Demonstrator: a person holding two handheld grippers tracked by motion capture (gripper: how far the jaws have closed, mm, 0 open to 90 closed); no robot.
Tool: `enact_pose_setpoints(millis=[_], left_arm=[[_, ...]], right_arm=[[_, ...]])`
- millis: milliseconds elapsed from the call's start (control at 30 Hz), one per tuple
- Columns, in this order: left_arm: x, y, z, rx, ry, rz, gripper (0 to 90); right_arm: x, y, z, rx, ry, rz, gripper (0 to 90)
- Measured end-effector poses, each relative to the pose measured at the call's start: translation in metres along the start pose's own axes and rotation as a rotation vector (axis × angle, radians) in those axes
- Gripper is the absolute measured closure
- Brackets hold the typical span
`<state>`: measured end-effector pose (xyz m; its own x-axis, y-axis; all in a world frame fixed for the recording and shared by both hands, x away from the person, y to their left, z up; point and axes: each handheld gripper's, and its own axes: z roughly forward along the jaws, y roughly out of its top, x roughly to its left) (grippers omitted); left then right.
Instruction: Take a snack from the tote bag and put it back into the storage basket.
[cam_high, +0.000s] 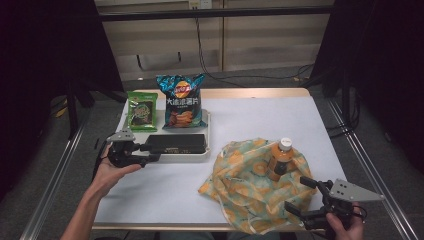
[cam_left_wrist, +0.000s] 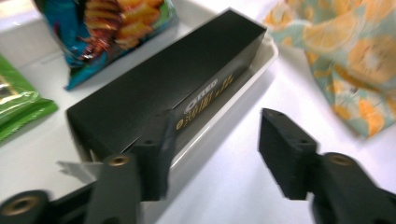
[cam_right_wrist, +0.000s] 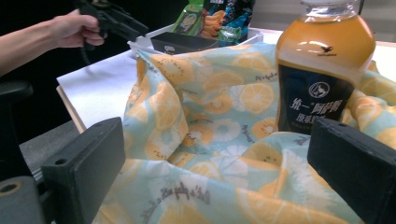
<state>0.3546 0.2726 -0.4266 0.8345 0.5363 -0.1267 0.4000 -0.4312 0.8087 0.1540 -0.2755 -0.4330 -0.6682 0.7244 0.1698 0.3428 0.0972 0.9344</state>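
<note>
A long black box (cam_high: 176, 143) lies along the front of a white tray (cam_high: 207, 152). My left gripper (cam_high: 151, 152) is open at the box's left end. In the left gripper view one jaw overlaps the near end of the box (cam_left_wrist: 173, 88), the other hangs over bare table, and the tray's front rim (cam_left_wrist: 268, 58) runs between them; the gripper (cam_left_wrist: 219, 158) holds nothing. An orange-printed cloth bag (cam_high: 245, 177) lies crumpled at the front right with a juice bottle (cam_high: 280, 157) upright in it. My right gripper (cam_high: 299, 195) is open by the bag's near edge, with cloth (cam_right_wrist: 201, 154) between the jaws (cam_right_wrist: 219, 172) and the bottle (cam_right_wrist: 322, 70) beyond.
A blue chips bag (cam_high: 181, 100) stands at the back of the tray, and a green snack bag (cam_high: 141, 111) lies to its left. The white table (cam_high: 270, 120) ends close to both hands. Dark stands and cables surround the table.
</note>
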Motion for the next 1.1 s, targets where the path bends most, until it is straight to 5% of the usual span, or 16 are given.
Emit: enact_pose_setpoints(millis=[300,533,633,867,1100], left_arm=[[-0.001,-0.024,-0.029,-0.063,0.074,-0.044,32.0],[-0.032,-0.033,-0.041,-0.087,0.125,-0.063,29.5],[-0.057,-0.031,-0.044,-0.061,0.104,-0.009,27.8],[-0.098,-0.025,-0.042,-0.104,0.044,-0.004,23.7],[-0.120,-0.005,-0.019,-0.166,-0.007,-0.009,23.0]], right_arm=[[-0.001,0.005,0.006,0.008,-0.020,-0.002,7.5],[-0.002,0.003,0.004,0.014,-0.031,-0.013,9.1],[-0.002,0.003,0.003,0.013,-0.036,-0.014,9.2],[-0.003,0.004,0.005,0.013,-0.037,-0.021,9.7],[-0.003,0.004,0.006,0.011,-0.032,-0.016,9.7]])
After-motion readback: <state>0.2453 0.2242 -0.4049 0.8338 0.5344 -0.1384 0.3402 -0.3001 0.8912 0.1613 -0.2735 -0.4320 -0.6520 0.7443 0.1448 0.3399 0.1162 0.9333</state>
